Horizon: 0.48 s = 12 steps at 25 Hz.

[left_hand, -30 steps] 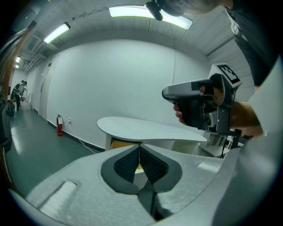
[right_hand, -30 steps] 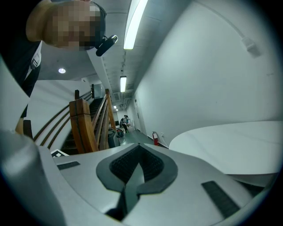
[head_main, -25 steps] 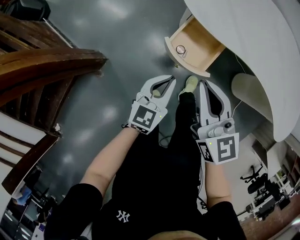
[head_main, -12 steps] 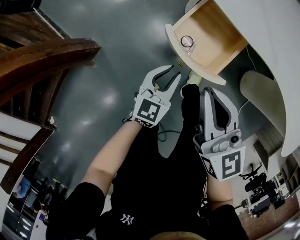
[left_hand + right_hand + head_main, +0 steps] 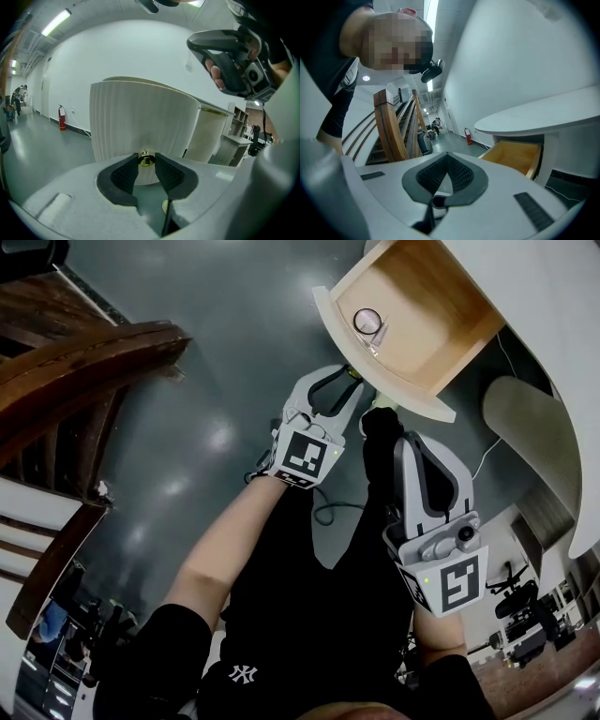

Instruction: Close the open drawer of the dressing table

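Observation:
The dressing table's drawer (image 5: 427,329) stands pulled out at the top right of the head view, with a wooden inside and a curved white front (image 5: 327,307). A small round ring (image 5: 367,322) lies inside it. My left gripper (image 5: 349,381) reaches up to the drawer front. In the left gripper view the brass knob (image 5: 146,160) sits between the pads of my left gripper (image 5: 146,165), which close narrowly on it against the ribbed white front (image 5: 140,117). My right gripper (image 5: 413,439) hangs lower, shut and empty (image 5: 446,171); the open drawer (image 5: 515,157) shows beyond it.
The white table top (image 5: 553,324) curves down the right side, with a pale rounded stool (image 5: 525,427) below it. A dark wooden stair rail (image 5: 84,362) fills the left. The person's shoe (image 5: 382,407) and black-clad legs stand on the grey floor (image 5: 216,296) under the grippers.
My left gripper has moved up to the drawer front and its jaws have come round the knob. The drawer looks nearer and larger. My right gripper has dropped back slightly.

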Motion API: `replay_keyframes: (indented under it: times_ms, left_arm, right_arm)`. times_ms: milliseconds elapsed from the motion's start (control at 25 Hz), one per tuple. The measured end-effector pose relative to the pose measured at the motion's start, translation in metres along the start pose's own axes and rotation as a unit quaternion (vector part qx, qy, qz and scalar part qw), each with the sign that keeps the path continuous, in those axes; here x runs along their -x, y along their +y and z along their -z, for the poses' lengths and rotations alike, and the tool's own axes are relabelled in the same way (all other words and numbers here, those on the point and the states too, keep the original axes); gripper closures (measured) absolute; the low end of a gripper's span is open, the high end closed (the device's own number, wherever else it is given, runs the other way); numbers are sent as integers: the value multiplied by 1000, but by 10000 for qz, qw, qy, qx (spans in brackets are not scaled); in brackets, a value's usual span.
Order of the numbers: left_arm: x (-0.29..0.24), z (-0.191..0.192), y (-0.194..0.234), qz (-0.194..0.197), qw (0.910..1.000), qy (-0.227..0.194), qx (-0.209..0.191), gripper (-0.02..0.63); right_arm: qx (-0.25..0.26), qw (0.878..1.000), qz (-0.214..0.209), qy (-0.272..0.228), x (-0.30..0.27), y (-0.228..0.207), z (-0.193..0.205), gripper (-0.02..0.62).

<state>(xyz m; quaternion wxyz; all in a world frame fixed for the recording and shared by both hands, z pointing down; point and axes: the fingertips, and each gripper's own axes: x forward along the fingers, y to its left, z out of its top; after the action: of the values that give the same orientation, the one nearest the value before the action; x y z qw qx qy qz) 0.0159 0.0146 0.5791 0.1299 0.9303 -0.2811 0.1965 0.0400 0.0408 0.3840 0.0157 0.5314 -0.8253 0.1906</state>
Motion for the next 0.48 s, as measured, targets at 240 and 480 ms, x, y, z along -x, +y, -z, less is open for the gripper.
replay_keyframes:
  times_ms: [240, 480]
  left_arm:
    - [-12, -6, 5, -13, 10000, 22, 54, 500]
    - [-27, -15, 10, -13, 10000, -36, 31, 500]
  right_arm:
    - [-68, 9999, 57, 58, 1, -15, 4, 580]
    - [-42, 9996, 266, 109, 6, -36, 12, 580]
